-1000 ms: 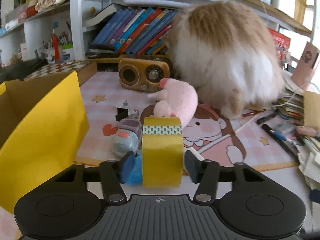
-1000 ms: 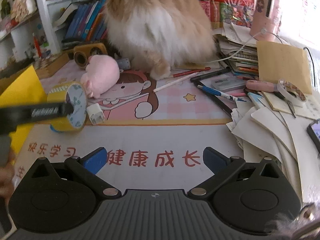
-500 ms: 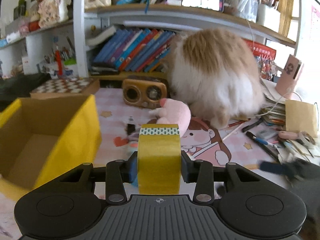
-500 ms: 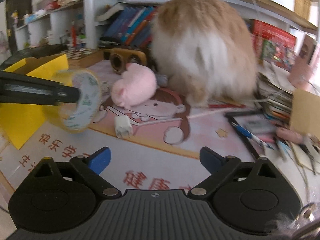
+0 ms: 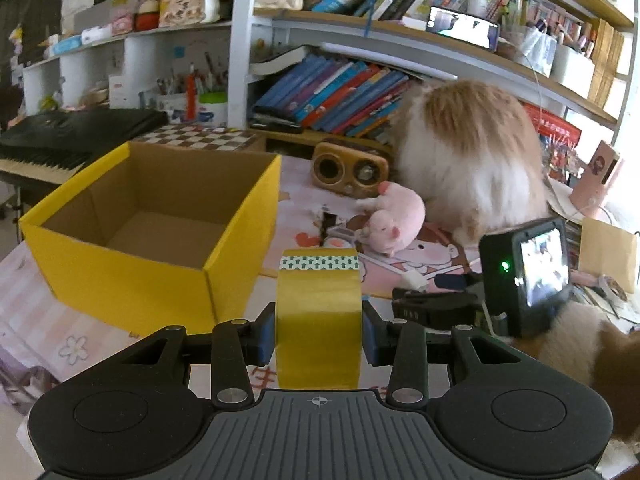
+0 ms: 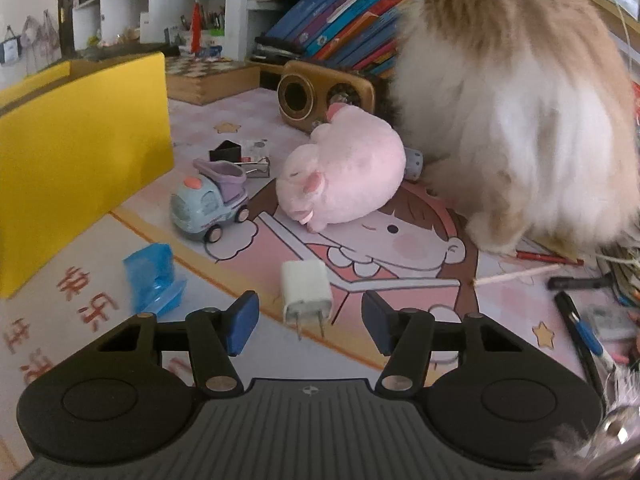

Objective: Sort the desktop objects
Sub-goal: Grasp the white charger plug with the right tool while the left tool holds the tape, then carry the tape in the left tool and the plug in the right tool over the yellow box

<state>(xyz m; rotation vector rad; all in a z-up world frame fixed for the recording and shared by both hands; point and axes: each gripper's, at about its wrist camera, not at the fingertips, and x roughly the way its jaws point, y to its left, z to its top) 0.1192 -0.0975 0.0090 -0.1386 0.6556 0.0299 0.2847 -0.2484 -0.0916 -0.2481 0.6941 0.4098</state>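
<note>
My left gripper (image 5: 319, 334) is shut on a roll of yellow tape (image 5: 319, 320), held upright above the desk, just right of the open yellow cardboard box (image 5: 240, 240). In the right wrist view my right gripper (image 6: 308, 320) hangs low over the mat with its jaws closing. A white plug adapter (image 6: 306, 290) lies between the blue pads (image 6: 242, 318), which stand apart from it. The right gripper's body (image 5: 524, 272) shows at the right of the left wrist view.
A pink plush pig (image 6: 344, 172), a toy truck (image 6: 210, 200), a blue plastic piece (image 6: 154, 280) and a binder clip (image 6: 236, 156) lie on the pink mat. A fluffy cat (image 6: 520, 100) sits behind, beside a wooden radio (image 6: 324, 94). Pens and papers crowd the right edge.
The left gripper closed on the tape roll and lifted it leftward towards the yellow box. The right gripper swung left and down over the white adapter, its jaws narrowing.
</note>
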